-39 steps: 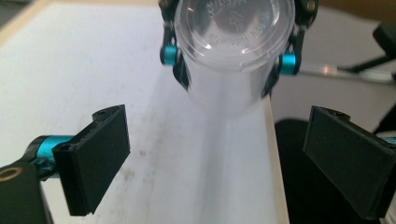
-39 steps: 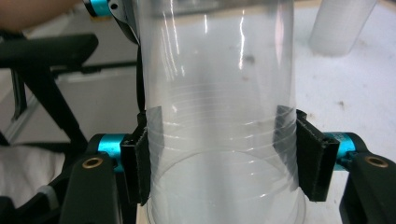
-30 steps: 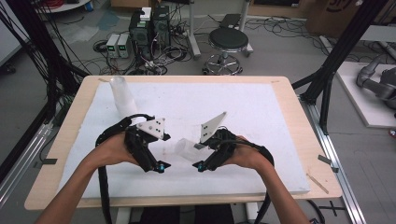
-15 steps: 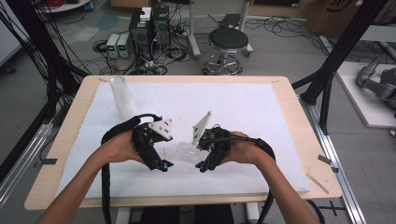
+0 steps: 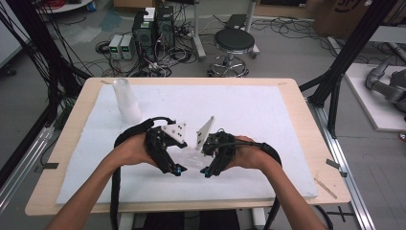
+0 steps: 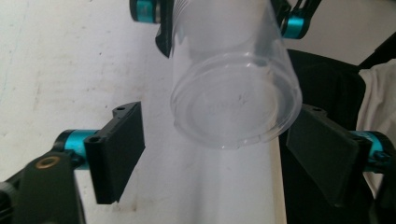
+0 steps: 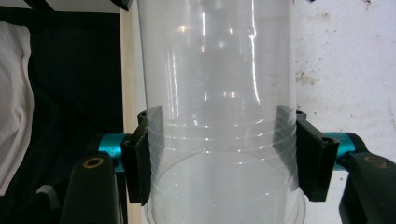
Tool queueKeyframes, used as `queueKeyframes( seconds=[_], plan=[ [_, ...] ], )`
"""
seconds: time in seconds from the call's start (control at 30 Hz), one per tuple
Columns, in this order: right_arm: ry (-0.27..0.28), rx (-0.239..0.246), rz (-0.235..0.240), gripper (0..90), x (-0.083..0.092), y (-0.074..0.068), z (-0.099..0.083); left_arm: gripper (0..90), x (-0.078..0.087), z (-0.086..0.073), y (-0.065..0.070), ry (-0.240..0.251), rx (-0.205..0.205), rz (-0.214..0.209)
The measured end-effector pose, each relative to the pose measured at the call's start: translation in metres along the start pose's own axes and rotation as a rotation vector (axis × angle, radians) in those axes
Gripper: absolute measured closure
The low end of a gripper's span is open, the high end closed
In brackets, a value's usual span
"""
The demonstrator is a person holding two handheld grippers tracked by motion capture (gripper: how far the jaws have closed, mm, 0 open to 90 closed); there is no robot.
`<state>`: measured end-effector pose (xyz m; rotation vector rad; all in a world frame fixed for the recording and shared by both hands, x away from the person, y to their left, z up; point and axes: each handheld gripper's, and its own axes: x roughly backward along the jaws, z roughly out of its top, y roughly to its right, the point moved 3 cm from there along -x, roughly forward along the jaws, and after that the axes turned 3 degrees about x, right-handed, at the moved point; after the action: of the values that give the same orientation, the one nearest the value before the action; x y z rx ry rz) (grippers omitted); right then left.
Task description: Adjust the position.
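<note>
White foam board [image 5: 268, 120] covers the wooden table. Above its near middle, a clear plastic cup [image 6: 233, 88] is clamped by the right gripper [image 7: 223, 154]; the left gripper [image 6: 224, 158] is spread wide around its base. A handover seems prepared: closing gently is needed, as thin walls are easily deformed.

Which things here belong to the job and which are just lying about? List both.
In the job: clear cup; right claw, shut on it; left claw, open around its base.
Lying about: tall clear container, upright at the table's back left; stool and computer boxes on the floor.
</note>
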<state>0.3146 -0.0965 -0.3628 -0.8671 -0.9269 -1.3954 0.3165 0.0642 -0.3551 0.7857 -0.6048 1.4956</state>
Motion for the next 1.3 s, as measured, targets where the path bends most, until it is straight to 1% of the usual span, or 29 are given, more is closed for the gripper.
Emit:
queueKeyframes(
  seconds=[0.1, 0.2, 0.27, 0.37, 0.43, 0.47, 0.53, 0.77, 0.87, 0.93, 0.97, 1.0, 1.03, 1.07, 1.13, 1.23, 1.27, 1.3],
  plan=[
    [0.001, 0.002, 0.001, 34.0, -0.0008, 0.0001, 0.0005, 22.8, -0.0022, 0.0011, -0.0004, -0.005, -0.006, -0.002],
    [0.0, 0.005, 0.001, 34.1, -0.0015, 0.0, 0.001, 26.4, -0.0037, 0.0022, -0.0008, -0.003, -0.008, -0.005],
    [0.002, 0.005, 0.005, 34.1, -0.0023, -0.0002, 0.0012, 30.8, -0.0043, 0.0032, -0.0008, -0.002, -0.008, -0.007],
    [-0.002, 0.003, 0.005, 34.1, -0.0032, 0.0002, 0.0015, 33.5, -0.0057, 0.0042, 0.0001, 0.004, -0.01, -0.019],
    [0.001, 0.003, 0.01, 34.1, -0.0038, 0.0001, 0.0018, 36.3, -0.0059, 0.0043, 0.0002, 0.005, -0.019, -0.022],
    [0.0, 0.008, 0.001, 34.1, -0.0037, 0.001, 0.0019, 37.6, -0.0054, 0.0042, -0.0002, -0.001, -0.029, -0.024],
    [-0.003, 0.001, 0.008, 34.2, -0.004, 0.0009, 0.0016, 41.1, -0.0052, 0.0041, -0.0002, 0.0, -0.033, -0.019],
    [-0.001, 0.003, 0.007, 34.1, -0.0042, 0.0011, 0.0016, 41.8, -0.0051, 0.0039, 0.0005, 0.004, -0.03, -0.02],
    [0.0, 0.002, 0.0, 31.2, -0.0046, 0.0014, 0.0018, 41.9, -0.0046, 0.0039, 0.0, 0.006, -0.035, -0.015],
    [0.004, -0.001, 0.007, 28.8, -0.0049, 0.0013, 0.0018, 41.9, -0.0046, 0.0041, 0.0002, 0.008, -0.036, -0.017],
    [0.002, -0.002, 0.01, 26.5, -0.0048, 0.0013, 0.0018, 41.9, -0.0043, 0.0041, -0.0001, 0.005, -0.044, -0.017],
    [0.005, -0.002, 0.01, 20.1, -0.0048, 0.0014, 0.0018, 41.9, -0.0046, 0.0041, 0.0008, 0.01, -0.041, -0.02],
    [0.019, -0.003, -0.005, 14.1, -0.0048, 0.0021, 0.0022, 41.9, -0.0048, 0.0042, 0.0013, 0.013, -0.037, -0.021],
    [0.035, -0.004, -0.014, 14.0, -0.0038, 0.0028, 0.0027, 41.9, -0.0049, 0.0042, 0.0014, 0.015, -0.036, -0.021],
    [0.046, -0.009, -0.025, 13.4, -0.0019, 0.0043, 0.0029, 41.9, -0.0039, 0.0041, 0.0002, 0.01, -0.044, -0.018],
    [0.047, -0.017, -0.03, 13.3, -0.0015, 0.0048, 0.0019, 41.9, -0.0032, 0.0038, -0.0002, 0.011, -0.045, -0.016],
    [0.046, -0.016, -0.034, 13.3, -0.001, 0.0053, 0.0016, 41.9, -0.0038, 0.0037, 0.0003, 0.018, -0.035, -0.017],
    [0.047, -0.02, -0.03, 13.3, -0.0008, 0.0052, 0.0014, 41.9, -0.0036, 0.0035, 0.0001, 0.016, -0.036, -0.016]
  ],
)
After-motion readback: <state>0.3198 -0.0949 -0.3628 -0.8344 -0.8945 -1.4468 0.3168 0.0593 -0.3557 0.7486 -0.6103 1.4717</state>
